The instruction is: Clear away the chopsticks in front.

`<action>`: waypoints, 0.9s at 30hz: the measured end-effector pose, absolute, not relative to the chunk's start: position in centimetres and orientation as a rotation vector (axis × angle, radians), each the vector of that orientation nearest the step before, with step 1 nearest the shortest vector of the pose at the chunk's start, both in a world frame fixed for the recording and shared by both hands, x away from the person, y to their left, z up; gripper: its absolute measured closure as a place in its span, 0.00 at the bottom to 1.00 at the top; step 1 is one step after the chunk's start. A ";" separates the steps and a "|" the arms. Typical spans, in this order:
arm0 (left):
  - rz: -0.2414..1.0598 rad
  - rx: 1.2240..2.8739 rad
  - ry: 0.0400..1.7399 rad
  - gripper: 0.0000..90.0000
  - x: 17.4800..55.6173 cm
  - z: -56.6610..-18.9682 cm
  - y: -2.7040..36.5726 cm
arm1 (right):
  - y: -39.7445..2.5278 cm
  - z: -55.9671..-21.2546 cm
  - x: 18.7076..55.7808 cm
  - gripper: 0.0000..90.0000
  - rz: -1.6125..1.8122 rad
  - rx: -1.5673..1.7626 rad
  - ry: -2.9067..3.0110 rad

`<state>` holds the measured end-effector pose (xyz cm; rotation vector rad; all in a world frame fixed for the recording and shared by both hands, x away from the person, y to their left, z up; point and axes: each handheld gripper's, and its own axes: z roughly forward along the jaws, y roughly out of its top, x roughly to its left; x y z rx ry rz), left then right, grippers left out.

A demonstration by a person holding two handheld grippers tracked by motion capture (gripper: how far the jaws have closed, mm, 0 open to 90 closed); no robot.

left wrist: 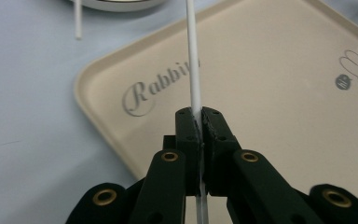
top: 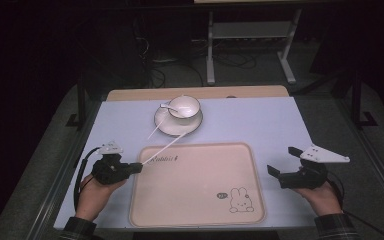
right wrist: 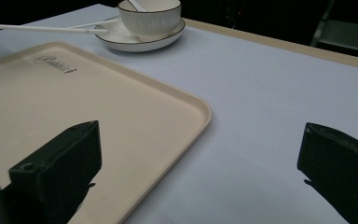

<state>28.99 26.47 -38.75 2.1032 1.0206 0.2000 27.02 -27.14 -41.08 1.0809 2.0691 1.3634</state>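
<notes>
A white chopstick (top: 164,149) runs from the saucer's front rim back to my left gripper (top: 140,166), which is shut on its near end over the tray's left corner. The left gripper view has the stick (left wrist: 193,60) pinched between the closed jaws. A second chopstick (top: 158,128) leans on the saucer's left side. A white bowl (top: 183,106) with a spoon (top: 168,106) in it sits on the saucer (top: 178,125). My right gripper (top: 282,161) hovers open and holds nothing, just right of the beige rabbit tray (top: 195,200).
The tray (right wrist: 74,102) lies on a lavender mat (top: 260,125) that covers most of the table. A wooden strip (top: 130,94) edges the far side. Beyond it stand a metal frame and cables on the floor.
</notes>
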 end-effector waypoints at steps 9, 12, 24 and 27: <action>0.148 2.148 0.979 0.95 28.8 -39.5 24.7 | -27.1 -41.1 27.0 0.00 1.363 1.079 2.070; 0.137 2.171 0.980 0.95 28.9 -40.0 24.3 | -27.1 -41.1 27.0 0.00 1.363 1.078 2.073; 0.110 2.225 0.987 0.95 29.2 -41.5 23.8 | -27.0 -41.1 27.1 0.00 1.361 1.075 2.079; 0.099 2.266 0.984 0.95 29.4 -42.1 23.4 | -27.0 -41.1 27.1 0.00 1.359 1.075 2.079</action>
